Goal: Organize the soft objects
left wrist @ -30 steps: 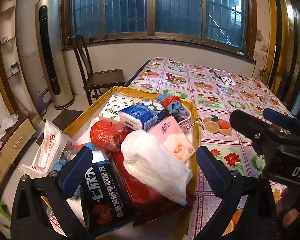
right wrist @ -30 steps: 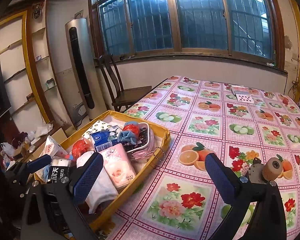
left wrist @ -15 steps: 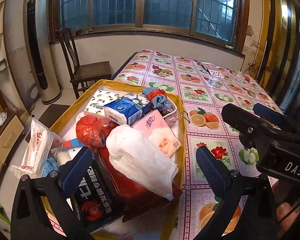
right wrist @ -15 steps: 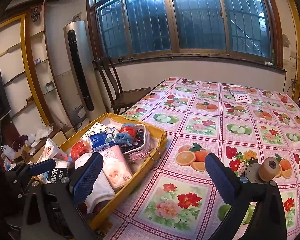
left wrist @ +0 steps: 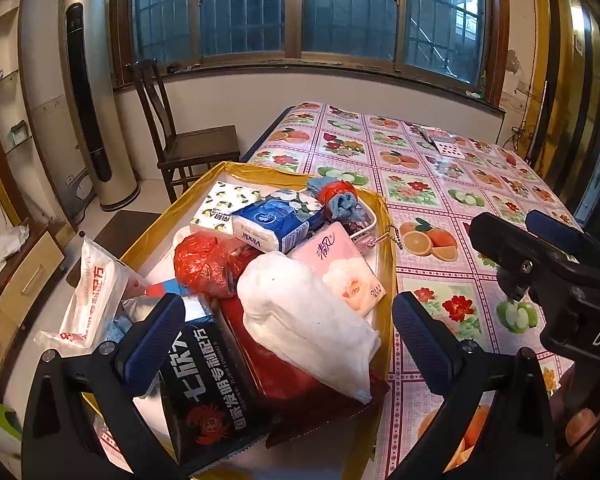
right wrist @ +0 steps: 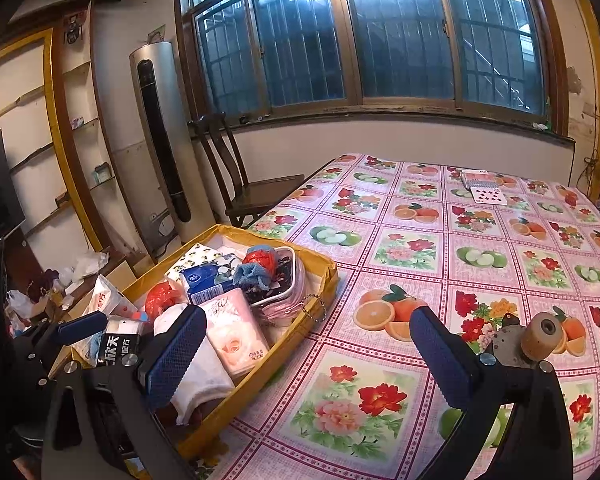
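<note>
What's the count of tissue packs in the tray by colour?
Pink: 1, pink pack
Blue: 1, blue pack
White with lemon print: 1, lemon pack
Total: 3 in the tray; others may be buried.

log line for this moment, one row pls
phase: approach | left tongs: open, over white cloth in gold tray | right tongs: open, empty, above tablecloth | nothing grasped yet
</note>
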